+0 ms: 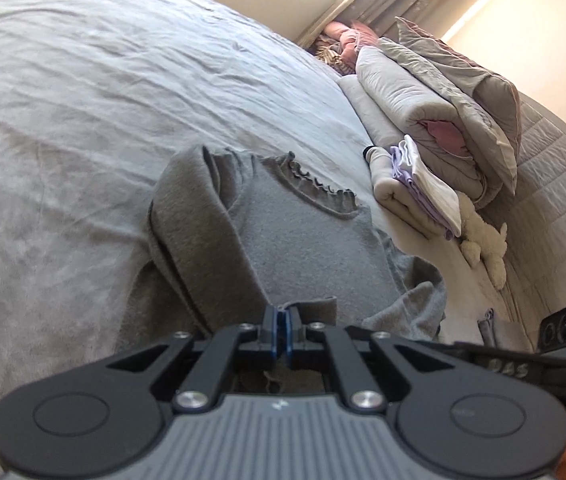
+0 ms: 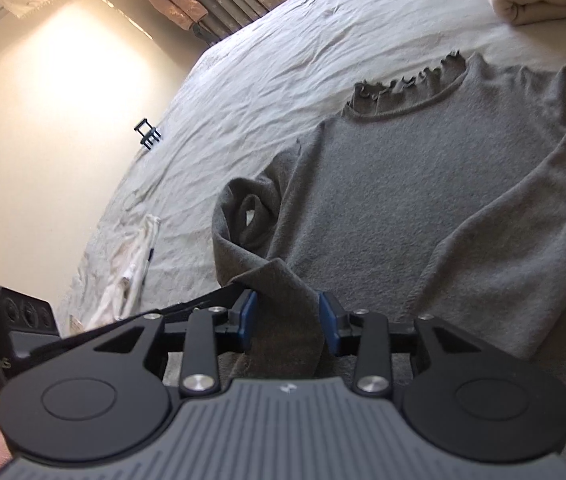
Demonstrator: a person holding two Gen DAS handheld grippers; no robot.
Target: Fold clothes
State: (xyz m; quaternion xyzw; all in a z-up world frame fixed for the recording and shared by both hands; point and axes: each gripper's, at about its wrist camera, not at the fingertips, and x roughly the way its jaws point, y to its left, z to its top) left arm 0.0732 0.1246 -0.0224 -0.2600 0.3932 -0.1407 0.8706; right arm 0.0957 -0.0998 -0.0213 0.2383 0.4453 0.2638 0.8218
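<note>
Our left tongs [image 1: 282,314] pinch the hem of the grey ruffle-necked knit sweater [image 1: 307,236] on the pale bed [image 1: 83,120]; our right tongs [image 2: 287,306] stand parted around its sleeve cuff.

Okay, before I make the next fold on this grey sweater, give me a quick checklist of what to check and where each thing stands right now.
1. Left tool pinching the grey sweater: ok, jaws shut on a cuff edge.
2. Right tool released: ok, jaws apart, sleeve cloth lies loose between them.
3. One sleeve folded across the body: ok.
4. Other sleeve flat: not ok, bunched in a loop.
5. Ruffled collar lying flat: ok.
6. Folded stack apart from the sweater: ok.
</note>
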